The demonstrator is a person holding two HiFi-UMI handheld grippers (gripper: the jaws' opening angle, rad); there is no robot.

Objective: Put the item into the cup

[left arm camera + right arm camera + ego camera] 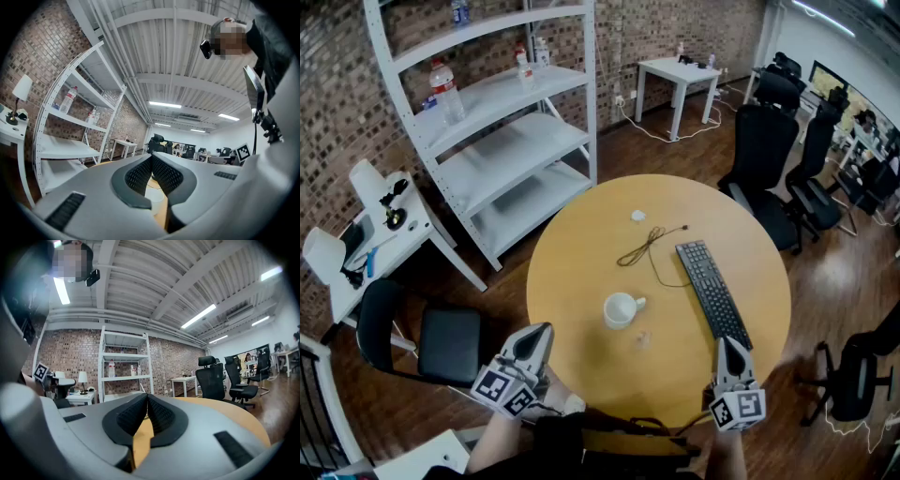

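Note:
A white cup (620, 309) stands upright on the round wooden table (581, 234), handle to the right. Just right of it and nearer to me lies a small pale item (643, 337). Another small white item (637, 216) lies further back. My left gripper (538, 332) hovers at the table's near left edge, shut and empty. My right gripper (727, 343) is at the near right edge, also shut and empty. In the left gripper view the cup (154, 198) shows below the closed left gripper (151, 157). The right gripper view shows the right gripper (146, 397) closed over bare tabletop.
A black keyboard (712, 291) lies on the table's right side, with a thin cable (649, 246) beside it. A white shelf unit (502, 131) stands behind the table at the left. Office chairs (764, 159) stand at the right, a black chair (441, 342) at the left.

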